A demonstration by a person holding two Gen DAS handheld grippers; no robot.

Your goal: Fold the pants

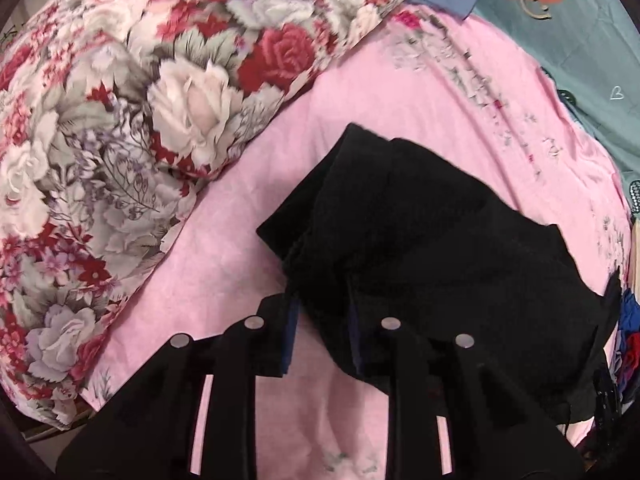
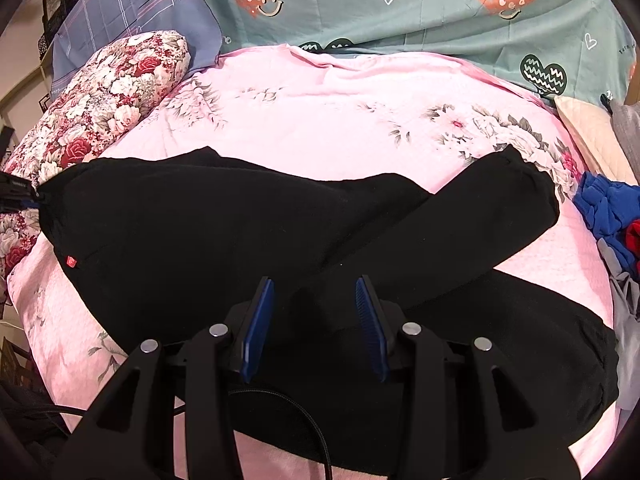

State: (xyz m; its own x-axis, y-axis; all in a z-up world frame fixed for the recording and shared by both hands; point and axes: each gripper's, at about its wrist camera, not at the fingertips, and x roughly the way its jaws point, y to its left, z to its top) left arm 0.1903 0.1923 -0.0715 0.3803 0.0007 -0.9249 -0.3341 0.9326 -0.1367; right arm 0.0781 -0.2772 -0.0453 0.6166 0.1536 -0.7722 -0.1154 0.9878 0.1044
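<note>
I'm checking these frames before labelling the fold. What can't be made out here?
- Left wrist view: whether the left claw pinches the black pants; dark cloth hides its right pad.
- Left wrist view: the floral pillow is smeared by blur.
- Right wrist view: the pants' near edge, hidden behind the right claw.
- Right wrist view: the blue clothes, cut off by the edge.

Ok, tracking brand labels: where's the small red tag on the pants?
Right wrist view, far left: the red tag sits on the black pants, near the floral pillow.
</note>
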